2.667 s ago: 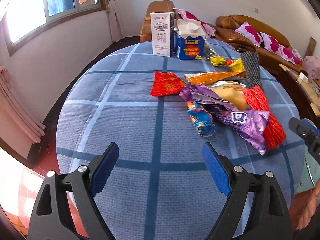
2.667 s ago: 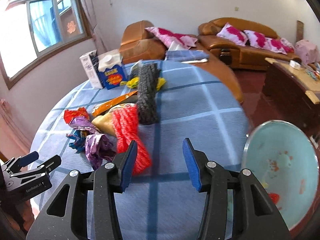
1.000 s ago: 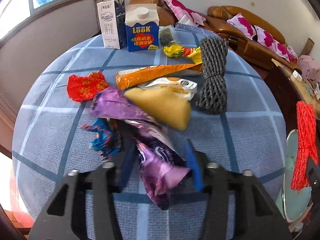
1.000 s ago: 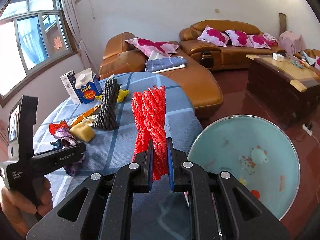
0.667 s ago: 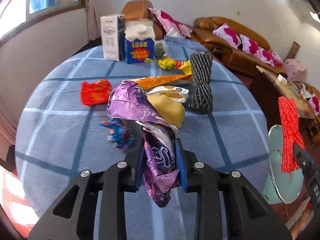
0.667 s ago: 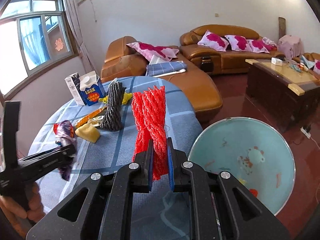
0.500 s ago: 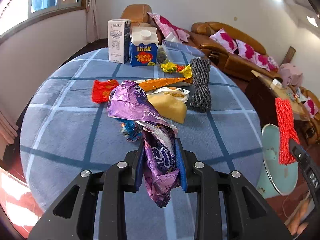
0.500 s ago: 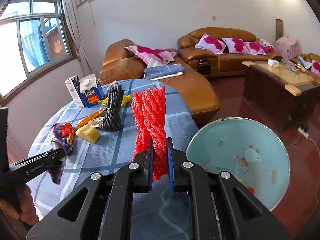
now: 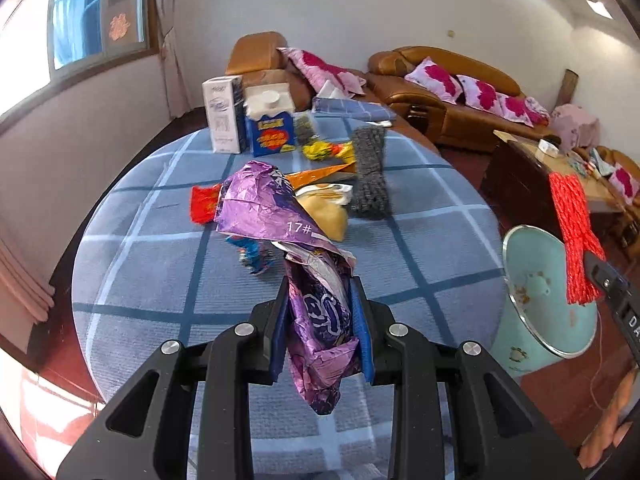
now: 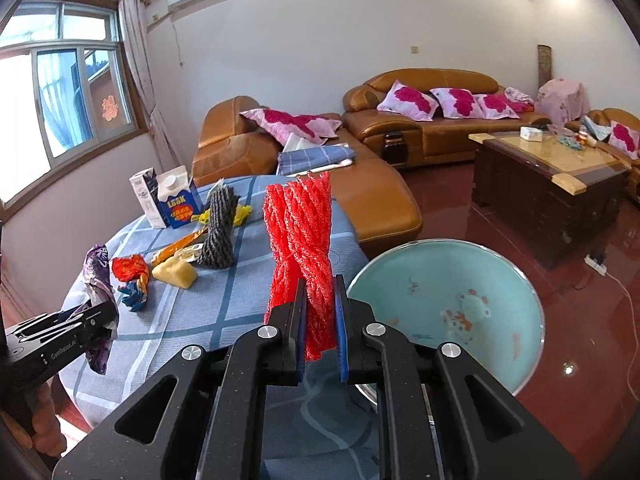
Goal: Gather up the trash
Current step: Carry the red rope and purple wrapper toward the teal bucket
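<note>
left gripper (image 9: 320, 320): jaws clamped on purple foil wrapper (image 9: 316, 312), now lifted off bench (image 9: 160, 264) | right gripper (image 10: 320, 316): jaws pinching red foam net (image 10: 300, 240), lower centre | teal basin (image 10: 448, 304) at right: likely drop next | far: milk cartons (image 9: 268, 124), grey net (image 9: 370, 172) remain.

Left gripper (image 9: 322, 320): the 2 blue-padded fingers (image 9: 279, 322) are drawn in close and clamp something between them, with the load projecting forward of and below the tips. A hand (image 10: 42, 420) grips its handle.

Right gripper (image 10: 320, 320): the 2 fingers (image 10: 341, 322) are pressed nearly together and pinch a load that stands upright above the tips. The other hand (image 9: 612, 420) grips its handle.
</note>
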Tool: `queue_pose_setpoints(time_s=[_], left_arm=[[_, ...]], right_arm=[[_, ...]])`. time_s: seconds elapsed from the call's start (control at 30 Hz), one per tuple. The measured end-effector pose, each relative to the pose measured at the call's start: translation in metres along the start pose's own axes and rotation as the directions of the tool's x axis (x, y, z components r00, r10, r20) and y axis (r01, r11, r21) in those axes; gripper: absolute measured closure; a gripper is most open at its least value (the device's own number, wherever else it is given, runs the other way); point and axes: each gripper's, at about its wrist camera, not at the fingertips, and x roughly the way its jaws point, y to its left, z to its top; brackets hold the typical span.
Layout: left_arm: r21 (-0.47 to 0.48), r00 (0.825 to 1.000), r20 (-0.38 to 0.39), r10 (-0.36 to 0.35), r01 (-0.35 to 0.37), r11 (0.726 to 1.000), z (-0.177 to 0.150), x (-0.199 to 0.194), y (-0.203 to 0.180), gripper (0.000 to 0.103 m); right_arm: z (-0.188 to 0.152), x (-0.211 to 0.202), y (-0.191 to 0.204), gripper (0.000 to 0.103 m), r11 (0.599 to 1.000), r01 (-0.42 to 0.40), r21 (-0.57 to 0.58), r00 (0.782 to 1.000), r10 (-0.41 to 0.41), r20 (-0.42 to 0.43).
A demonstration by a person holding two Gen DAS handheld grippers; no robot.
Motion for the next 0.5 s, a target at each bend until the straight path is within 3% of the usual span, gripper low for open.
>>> queue_pose_setpoints(time_s=[0.5], left_arm=[[0.121,0.998,0.037,-0.040,0.036,0.992,0.009,-0.019,-0.055,0.075]], right_arm=[[0.003,-0.019,-0.030,0.090,0.997,0.036,0.063,0.999,-0.038,0.038]])
